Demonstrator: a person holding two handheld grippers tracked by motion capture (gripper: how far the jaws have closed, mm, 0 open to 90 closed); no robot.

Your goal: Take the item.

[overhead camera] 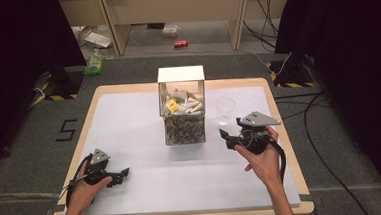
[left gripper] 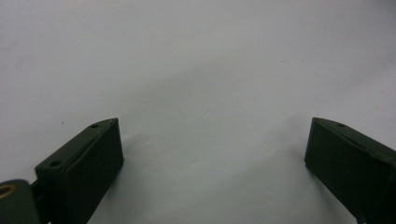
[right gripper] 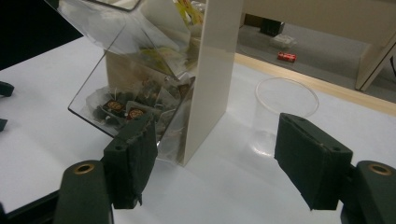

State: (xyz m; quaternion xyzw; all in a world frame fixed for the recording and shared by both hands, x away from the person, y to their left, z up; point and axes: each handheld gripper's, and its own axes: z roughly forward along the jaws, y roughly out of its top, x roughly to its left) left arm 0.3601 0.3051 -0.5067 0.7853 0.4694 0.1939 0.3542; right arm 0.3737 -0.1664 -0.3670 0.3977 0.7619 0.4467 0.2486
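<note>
**Two tools spread wide at the desk**

On the desk's (overhead camera: 129,116) near left, the left tool (overhead camera: 124,173) lies released, nothing between its jaws. At centre stands a clear dispenser (overhead camera: 182,105) of tea bags (right gripper: 123,108). Just right sits a clear cup (overhead camera: 225,109), with the right tool (overhead camera: 224,136) released beside it.

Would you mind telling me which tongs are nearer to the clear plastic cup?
The right tongs: they sit just in front of the clear plastic cup, open. The left tongs are far across the table, at its near left.
</note>
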